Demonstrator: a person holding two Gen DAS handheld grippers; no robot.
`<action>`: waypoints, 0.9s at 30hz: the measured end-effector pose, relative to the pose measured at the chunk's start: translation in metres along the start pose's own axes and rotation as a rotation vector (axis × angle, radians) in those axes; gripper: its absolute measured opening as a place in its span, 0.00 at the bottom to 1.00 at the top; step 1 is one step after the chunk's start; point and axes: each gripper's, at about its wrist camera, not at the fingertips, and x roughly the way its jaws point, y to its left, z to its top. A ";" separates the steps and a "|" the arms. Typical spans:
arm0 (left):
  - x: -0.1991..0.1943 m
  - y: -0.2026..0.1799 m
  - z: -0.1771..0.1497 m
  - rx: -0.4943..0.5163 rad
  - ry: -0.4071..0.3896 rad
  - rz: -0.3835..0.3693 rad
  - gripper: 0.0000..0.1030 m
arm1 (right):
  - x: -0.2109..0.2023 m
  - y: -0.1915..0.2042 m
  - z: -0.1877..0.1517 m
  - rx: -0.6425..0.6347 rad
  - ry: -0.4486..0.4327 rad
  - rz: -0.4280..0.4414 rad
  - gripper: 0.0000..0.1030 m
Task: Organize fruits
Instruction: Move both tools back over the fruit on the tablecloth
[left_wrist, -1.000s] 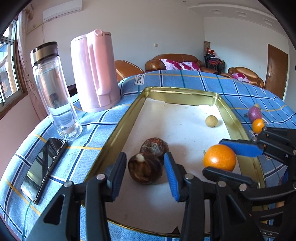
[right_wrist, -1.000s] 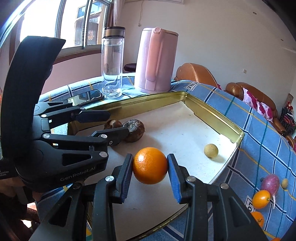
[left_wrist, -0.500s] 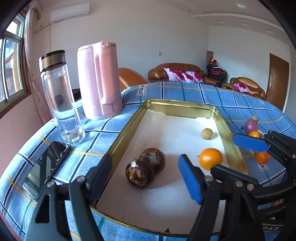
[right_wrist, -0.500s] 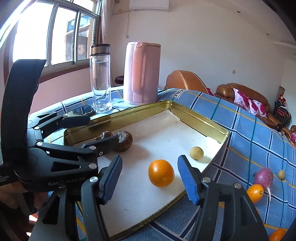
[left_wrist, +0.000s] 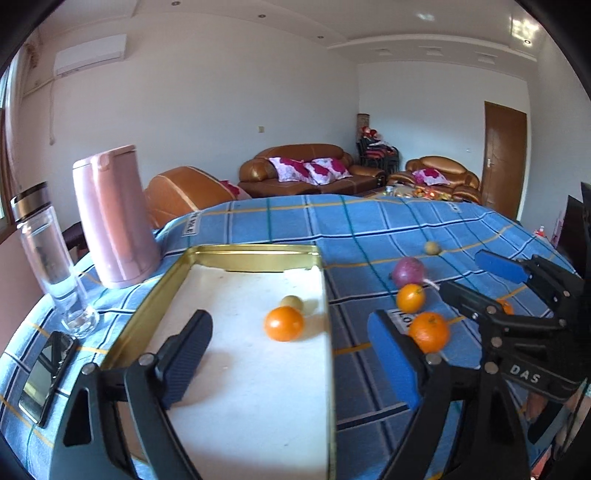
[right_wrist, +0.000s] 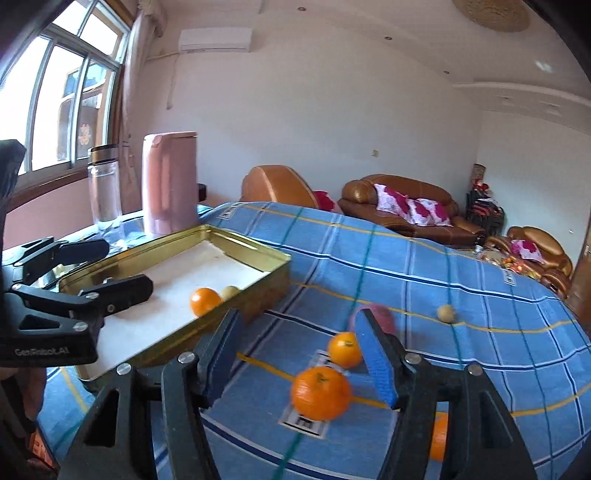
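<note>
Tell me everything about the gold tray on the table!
The tray is a shallow rectangle with shiny gold walls, probably metal, and a flat white floor. It lies level on the blue checked tablecloth, next to the pink kettle. Inside sit an orange and a small yellowish fruit, close together near its right wall. Nothing holds it.

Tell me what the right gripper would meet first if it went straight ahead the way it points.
Most likely the nearest orange on the blue tablecloth. It sits between the open fingers of the right gripper, untouched. Depth is unclear.
</note>
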 end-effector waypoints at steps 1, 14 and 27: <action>0.002 -0.011 0.005 0.005 0.005 -0.030 0.88 | -0.001 -0.012 -0.002 0.019 0.005 -0.036 0.62; 0.060 -0.114 0.002 0.175 0.118 -0.160 0.87 | -0.003 -0.097 -0.040 0.192 0.161 -0.126 0.62; 0.110 -0.115 -0.012 0.146 0.332 -0.275 0.53 | 0.030 -0.098 -0.053 0.182 0.361 -0.066 0.57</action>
